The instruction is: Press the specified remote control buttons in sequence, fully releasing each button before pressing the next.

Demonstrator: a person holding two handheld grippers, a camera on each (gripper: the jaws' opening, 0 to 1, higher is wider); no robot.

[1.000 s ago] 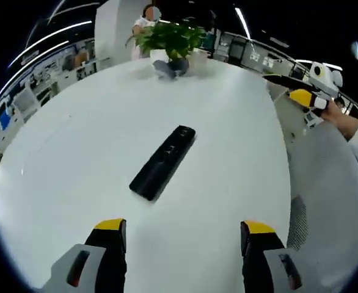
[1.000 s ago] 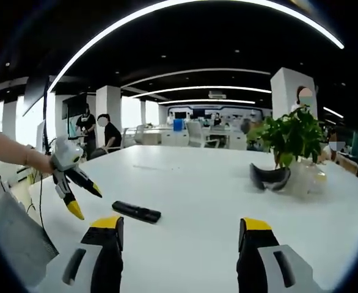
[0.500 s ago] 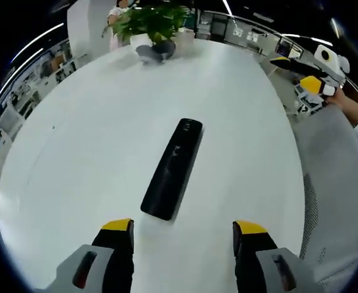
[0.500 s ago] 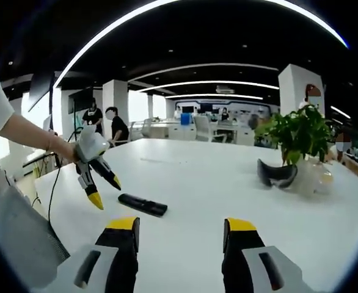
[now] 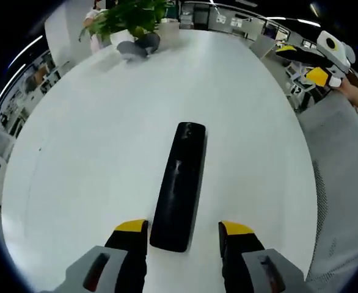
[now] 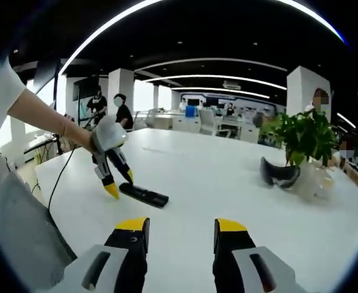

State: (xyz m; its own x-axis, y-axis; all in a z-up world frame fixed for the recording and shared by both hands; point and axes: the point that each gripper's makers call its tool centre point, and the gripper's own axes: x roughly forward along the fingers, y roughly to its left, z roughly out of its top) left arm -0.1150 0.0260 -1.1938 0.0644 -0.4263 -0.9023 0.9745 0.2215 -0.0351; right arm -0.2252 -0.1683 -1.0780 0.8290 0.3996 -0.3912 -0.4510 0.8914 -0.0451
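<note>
A black remote (image 5: 180,183) lies flat on the white table (image 5: 93,134), its length running away from me. My left gripper (image 5: 183,229) is open, and the remote's near end sits between its yellow-tipped jaws; the left jaw is close beside it and there is a gap on the right. In the right gripper view the left gripper (image 6: 121,183), held by a hand, points down at the end of the remote (image 6: 143,195). My right gripper (image 6: 181,226) hangs open over bare table well short of the remote, holding nothing. It shows as the right gripper (image 5: 322,76) at the table's far side.
A potted green plant (image 6: 301,134) and a dark curved headset-like object (image 6: 280,174) stand at the table's far end, seen as the plant (image 5: 127,15) in the left gripper view. A grey mesh chair (image 5: 344,183) is beside the table. People stand in the background office.
The left gripper has come down and forward until the remote's near end lies between its jaws. Both grippers' jaws have narrowed a little. The remote has stayed in place.
</note>
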